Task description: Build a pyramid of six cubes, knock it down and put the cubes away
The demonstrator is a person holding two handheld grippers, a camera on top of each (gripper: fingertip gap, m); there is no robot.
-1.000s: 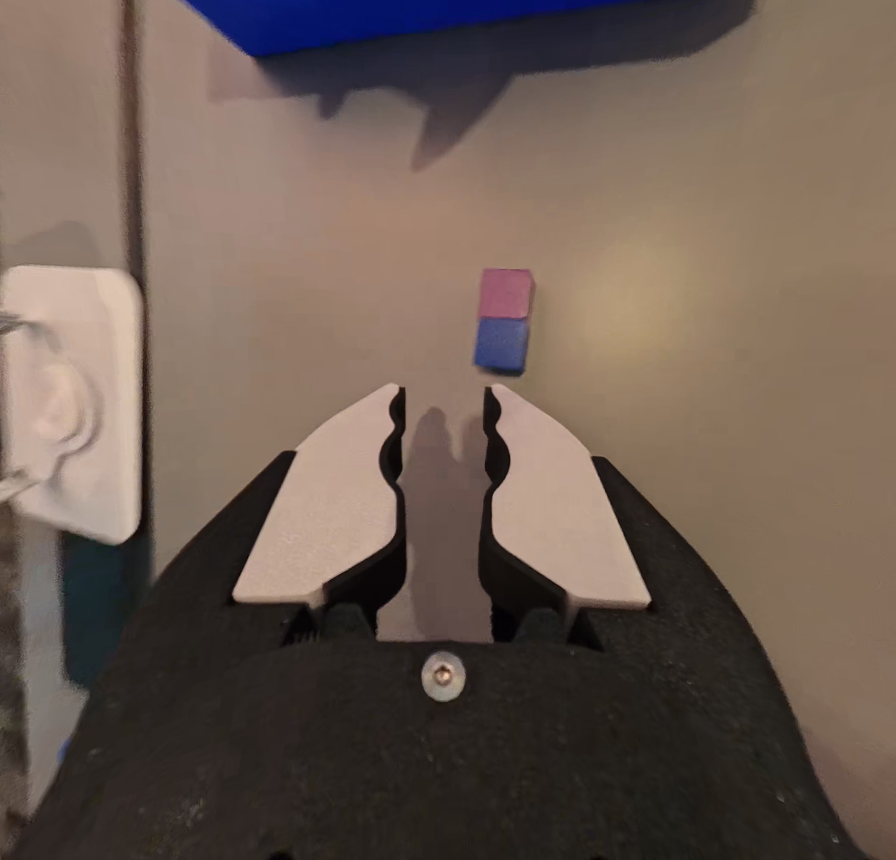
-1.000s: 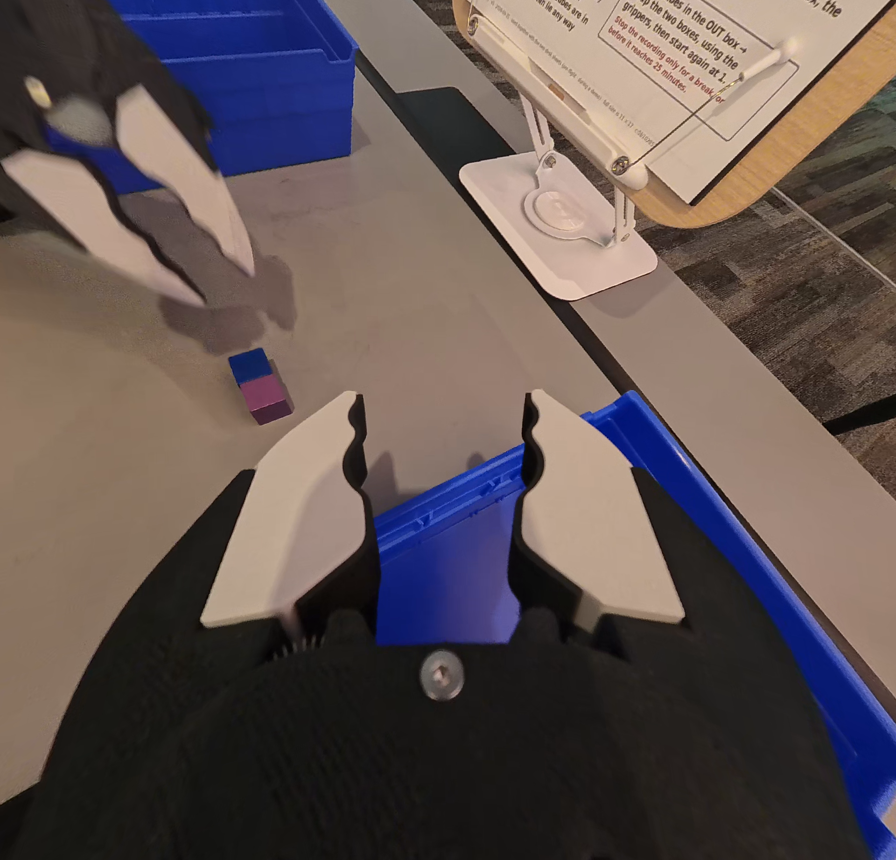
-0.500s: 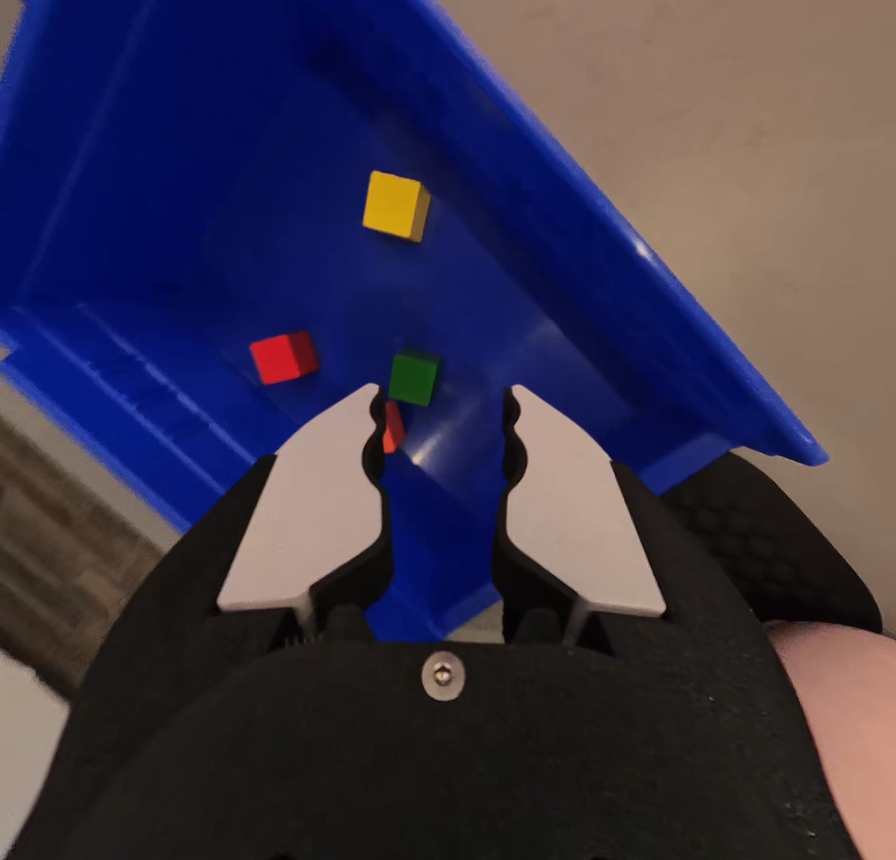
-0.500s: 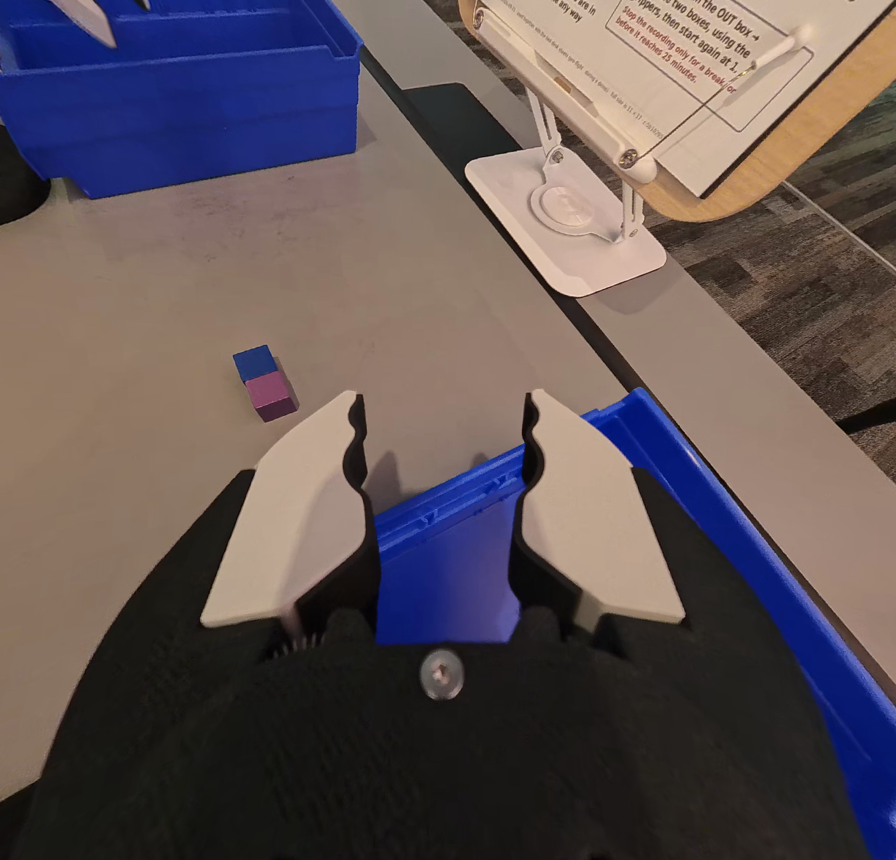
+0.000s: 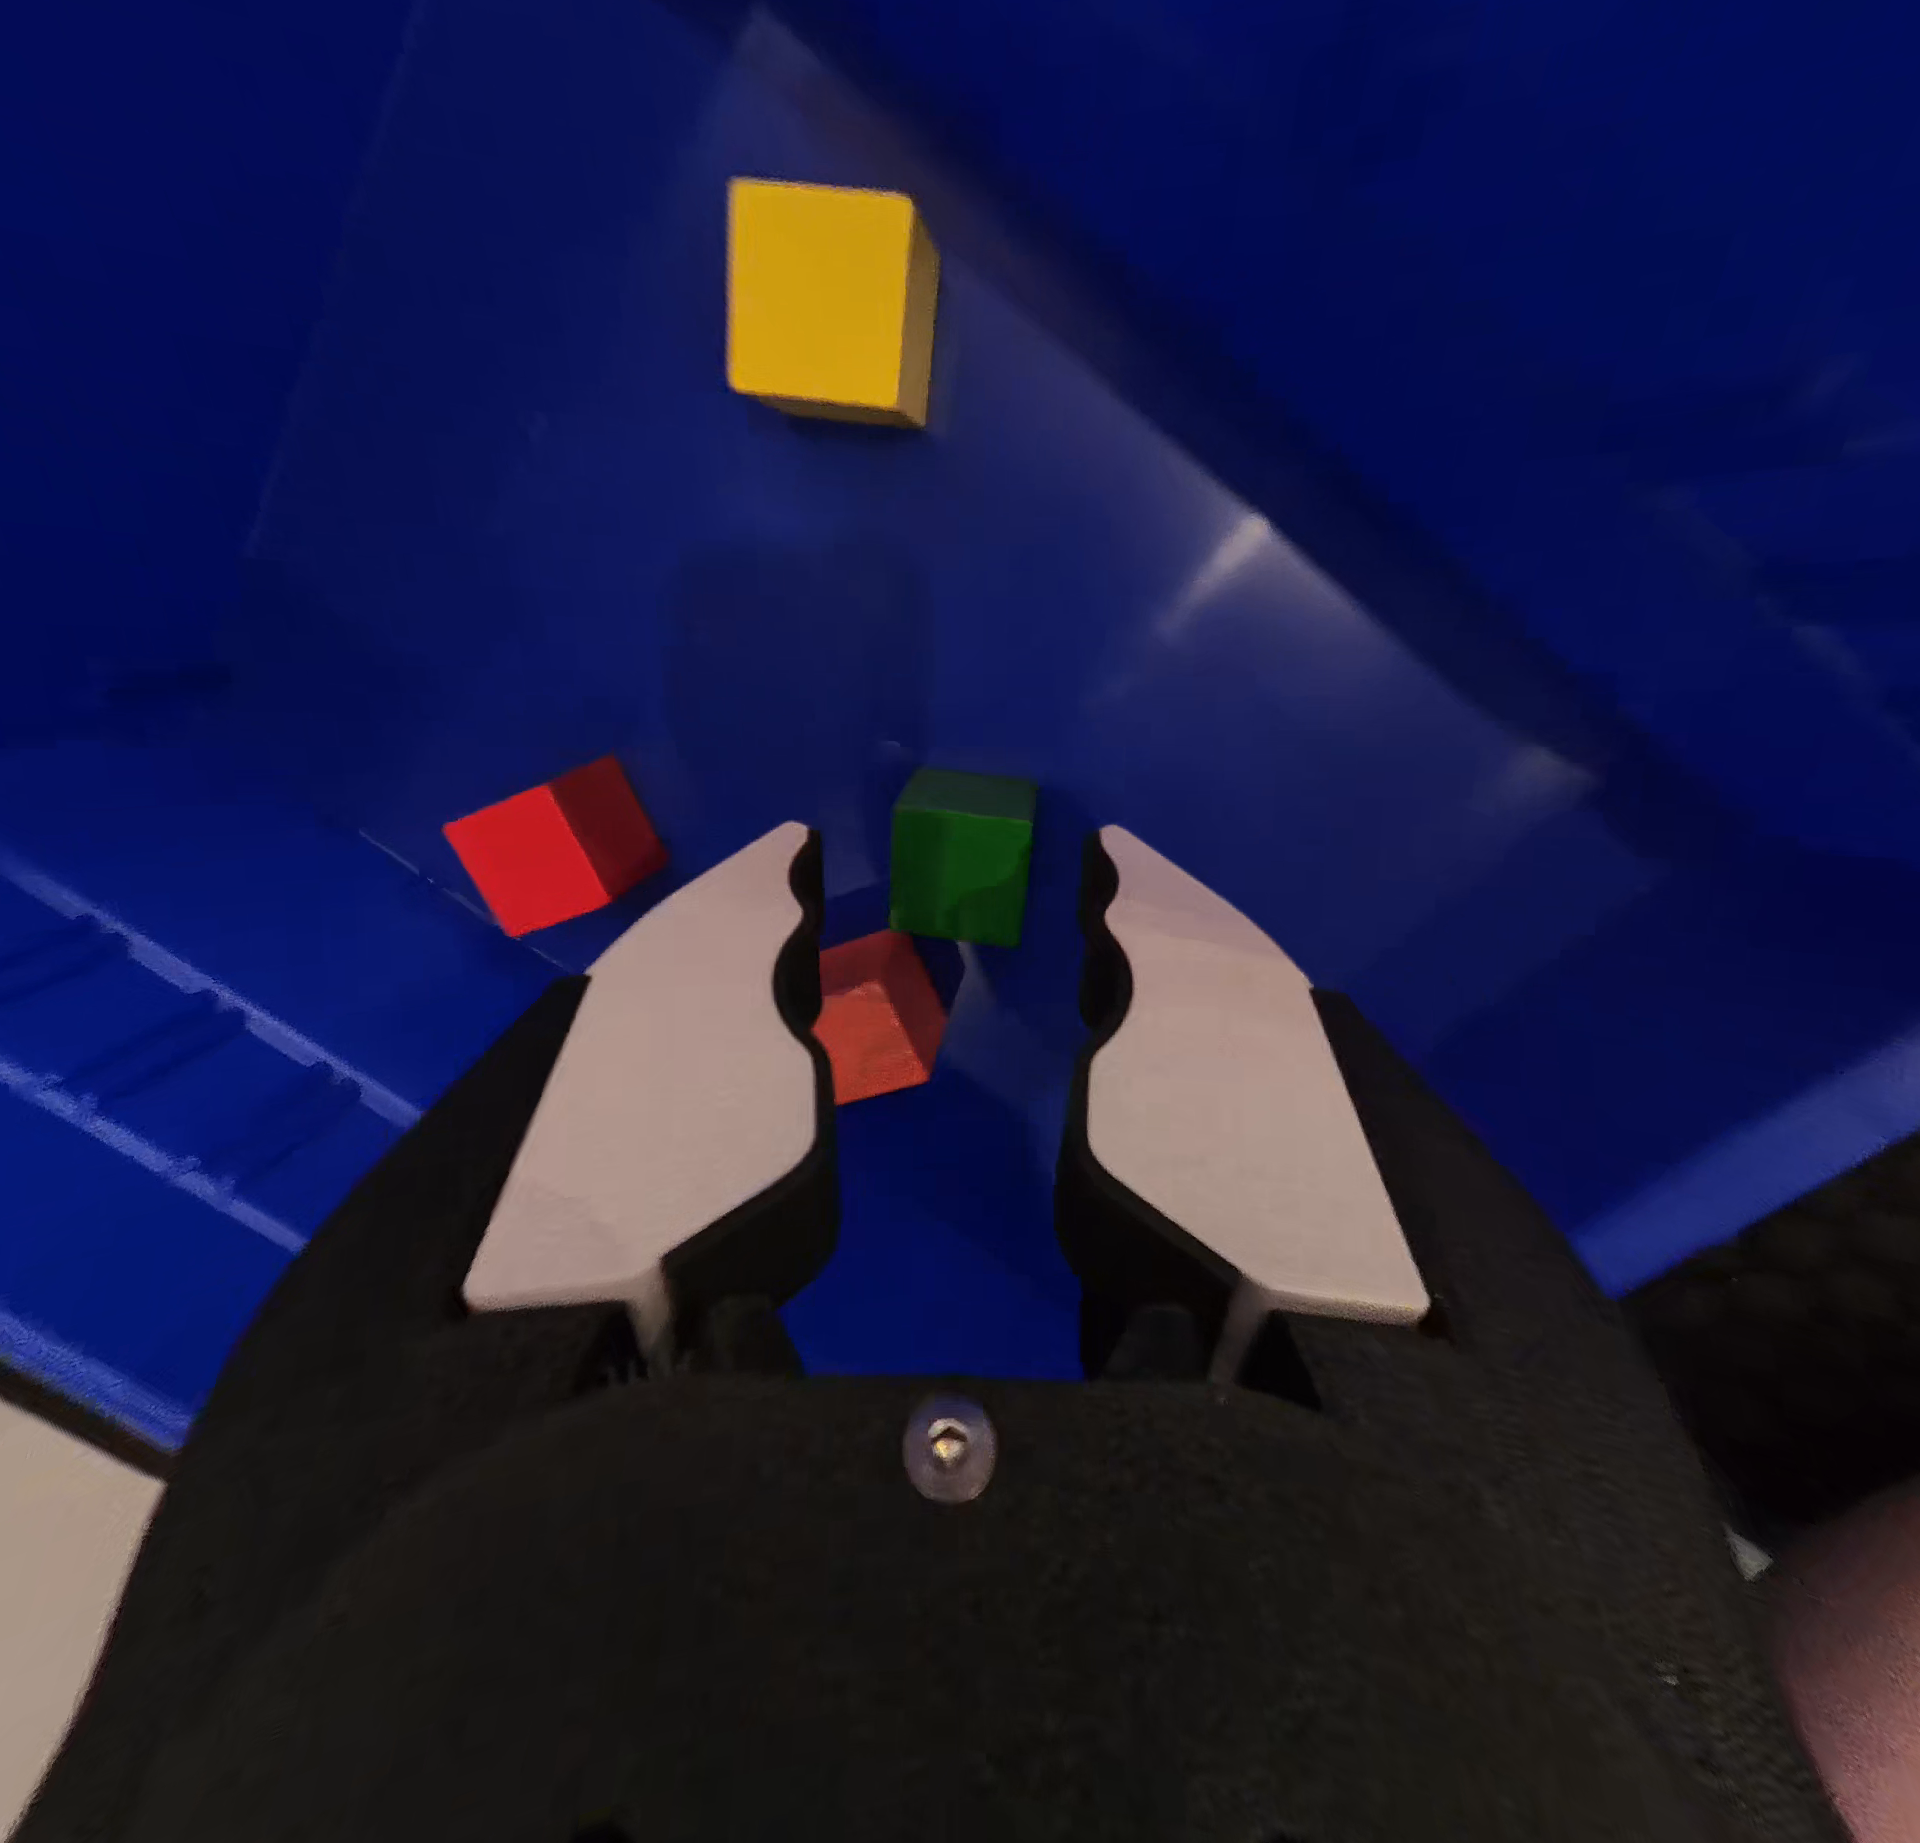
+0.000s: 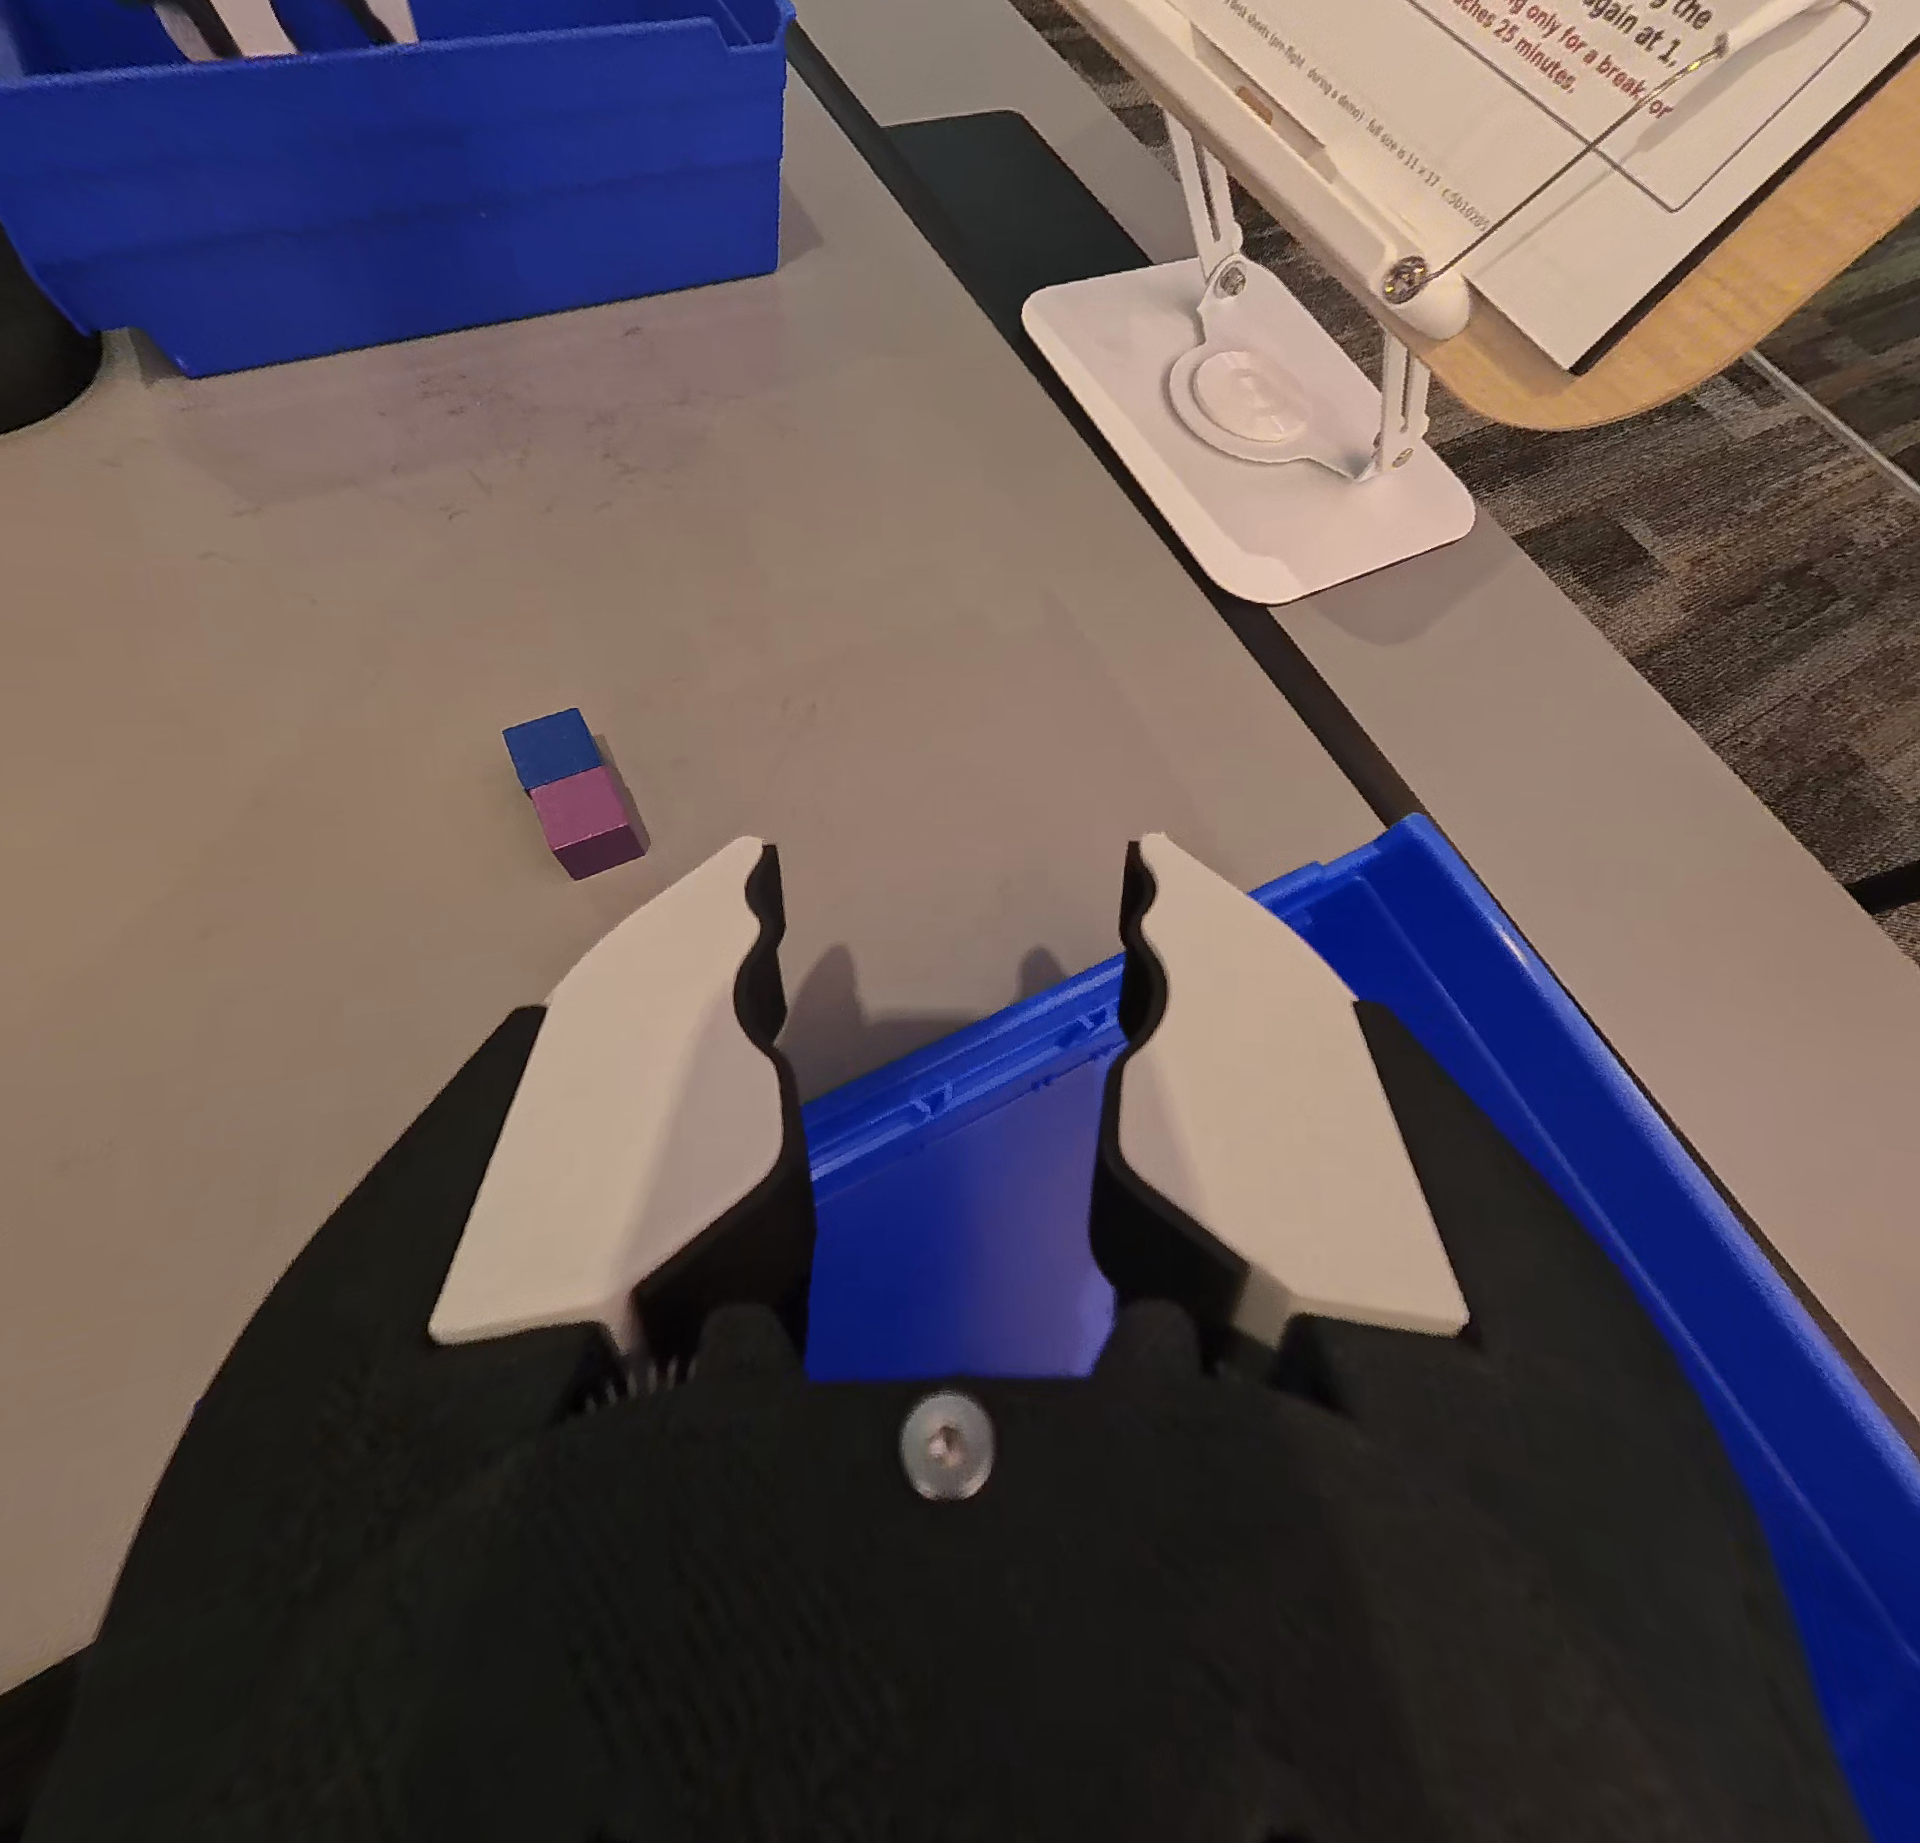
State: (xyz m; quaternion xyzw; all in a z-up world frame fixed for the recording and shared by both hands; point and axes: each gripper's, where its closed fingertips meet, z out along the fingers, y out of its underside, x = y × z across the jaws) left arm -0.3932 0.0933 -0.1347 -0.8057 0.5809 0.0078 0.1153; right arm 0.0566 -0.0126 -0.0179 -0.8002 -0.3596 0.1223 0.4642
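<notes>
Four cubes lie in the far blue bin (image 5: 1351,443): yellow cube (image 5: 821,297), red cube (image 5: 551,848), green cube (image 5: 961,858), orange cube (image 5: 878,1014). On the table (image 6: 831,546), the blue cube (image 6: 549,744) and purple cube (image 6: 582,819) touch, their row running toward that bin. The left gripper (image 5: 945,879) and right gripper (image 6: 951,894) are both spread apart, empty.

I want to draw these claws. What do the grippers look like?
Both look the same. The left gripper and right gripper each have a rough black body, two flat pale grey fingers with wavy black inner edges, and one small silver screw in the middle. No cables or markings show.
</notes>
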